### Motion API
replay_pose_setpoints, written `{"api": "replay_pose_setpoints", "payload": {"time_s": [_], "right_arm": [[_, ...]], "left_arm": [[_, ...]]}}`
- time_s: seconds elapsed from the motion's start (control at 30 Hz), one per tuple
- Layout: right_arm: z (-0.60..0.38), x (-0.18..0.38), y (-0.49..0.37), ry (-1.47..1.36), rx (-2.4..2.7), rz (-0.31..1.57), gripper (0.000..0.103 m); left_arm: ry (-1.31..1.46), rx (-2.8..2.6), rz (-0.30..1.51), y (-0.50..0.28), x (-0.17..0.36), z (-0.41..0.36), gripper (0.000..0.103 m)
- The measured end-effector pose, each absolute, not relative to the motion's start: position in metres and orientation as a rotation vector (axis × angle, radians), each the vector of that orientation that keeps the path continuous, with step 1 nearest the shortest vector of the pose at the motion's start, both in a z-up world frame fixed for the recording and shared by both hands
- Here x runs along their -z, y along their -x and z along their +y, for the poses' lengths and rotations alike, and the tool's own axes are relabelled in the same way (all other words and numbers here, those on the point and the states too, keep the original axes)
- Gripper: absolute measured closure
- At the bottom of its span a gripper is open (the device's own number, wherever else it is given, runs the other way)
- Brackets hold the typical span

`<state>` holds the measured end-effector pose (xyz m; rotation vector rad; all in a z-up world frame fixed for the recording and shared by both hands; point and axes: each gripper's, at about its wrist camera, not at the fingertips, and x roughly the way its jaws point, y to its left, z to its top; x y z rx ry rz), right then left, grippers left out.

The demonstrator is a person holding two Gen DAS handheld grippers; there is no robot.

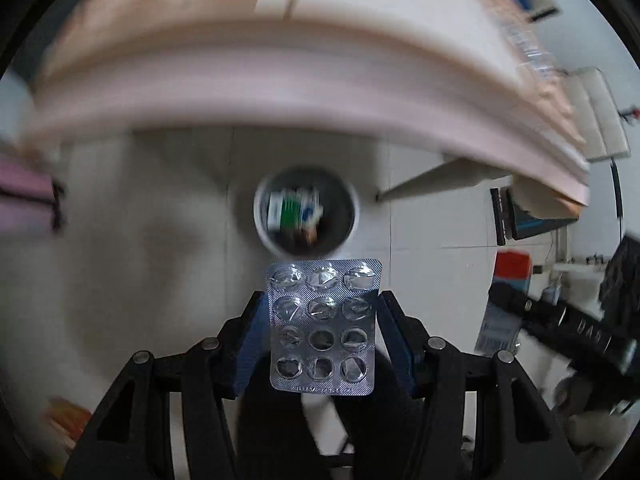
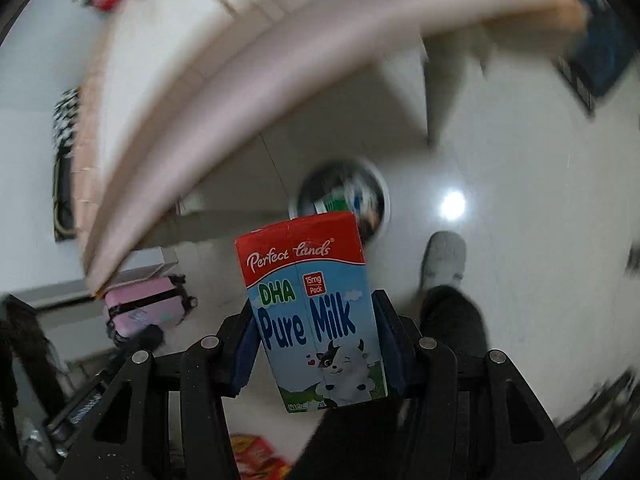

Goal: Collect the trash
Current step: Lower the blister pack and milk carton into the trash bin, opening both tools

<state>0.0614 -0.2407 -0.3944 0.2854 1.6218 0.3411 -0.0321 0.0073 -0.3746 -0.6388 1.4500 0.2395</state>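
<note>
The left gripper (image 1: pixel 322 314) was clamped on a silver blister pack (image 1: pixel 323 326), its blue-padded fingers (image 1: pixel 253 344) pressing the pack's two long edges. The pack stood upright between them, its twelve pockets crushed and apparently emptied, and its top edge rose past the fingertips. Straight ahead of and below that gripper, on the pale floor (image 1: pixel 160 240), sat a round trash bin (image 1: pixel 306 214) with a white rim and dark inside; green, white and blue packaging lay in it, too blurred to name. Above and beyond the bin ran the pinkish edge of a table (image 1: pixel 280 80), smeared by motion. Far off to the right of the gripper a dark device bearing pale letters showed at the picture's edge, blurred.

The right gripper (image 2: pixel 316 320) was closed on a milk carton (image 2: pixel 314 312), gripping its two narrow sides. The carton stood upright with a slight tilt, red band on top reading "Perfect Lands", blue face below with "DHA Pure Milk" and a cartoon cow. Just past the carton's top, partly hidden by it, lay the same trash bin (image 2: pixel 376 184). To the right of the gripper a grey shoe (image 2: pixel 444 260) rested on the floor. To the left stood a pink suitcase (image 2: pixel 144 308) beneath the table's edge (image 2: pixel 240 92).
</note>
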Motion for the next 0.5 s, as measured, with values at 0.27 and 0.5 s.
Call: {"api": "replay_pose_setpoints", "payload": {"time_s": [0.27, 0.5], "right_arm": [[-0.235, 0.568, -0.087, -0.411, -0.265, 1.704, 0.048], [-0.202, 0.706, -0.136, -0.375, -0.279, 1.72, 0.048]], "left_arm": [[0.798, -0.295, 1.492, -0.02, 0.55, 0.029, 0.05], [0.762, -0.21, 1.56, -0.068, 0.682, 0.032, 0.05]]}}
